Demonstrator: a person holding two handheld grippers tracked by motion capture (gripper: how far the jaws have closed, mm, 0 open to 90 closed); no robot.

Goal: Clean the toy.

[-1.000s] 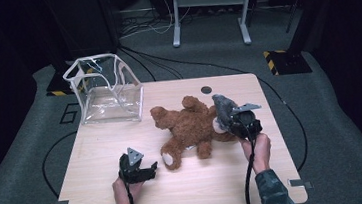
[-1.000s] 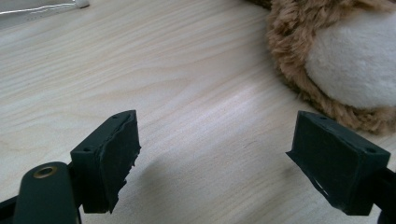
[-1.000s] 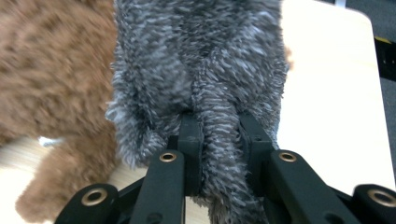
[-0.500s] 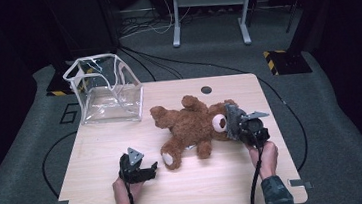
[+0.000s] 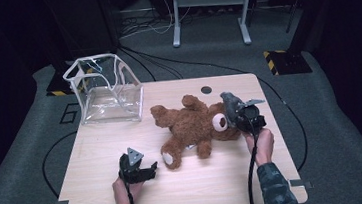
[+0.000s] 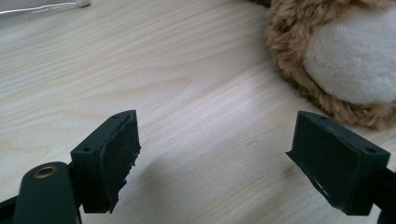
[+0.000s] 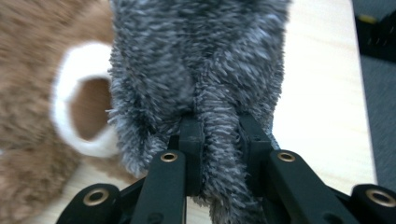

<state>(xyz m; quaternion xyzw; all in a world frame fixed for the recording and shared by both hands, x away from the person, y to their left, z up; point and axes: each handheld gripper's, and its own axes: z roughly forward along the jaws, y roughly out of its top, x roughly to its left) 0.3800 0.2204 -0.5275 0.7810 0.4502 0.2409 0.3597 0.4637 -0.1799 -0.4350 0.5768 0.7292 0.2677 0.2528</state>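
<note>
- My right gripper (image 5: 234, 108) is clenched on a grey plush toy (image 7: 205, 65) — in the right gripper view a strip of its grey fur is pinched tight between the two black jaws.
- I see that grey toy (image 5: 229, 100) held above the head of the brown teddy bear (image 5: 191, 128), which lies sprawled on its back on the wooden table (image 5: 217, 184), near the middle.
- My left gripper (image 5: 148, 173) rests on the table near its front edge, jaws released and wide apart — nothing between them but bare wood.
- In the left gripper view the bear's white-soled foot (image 6: 350, 56) lies just ahead of the jaws, apart from them.
- A clear plastic bag (image 5: 105, 91) stands open at the table's far left corner, well apart from both grippers.
</note>
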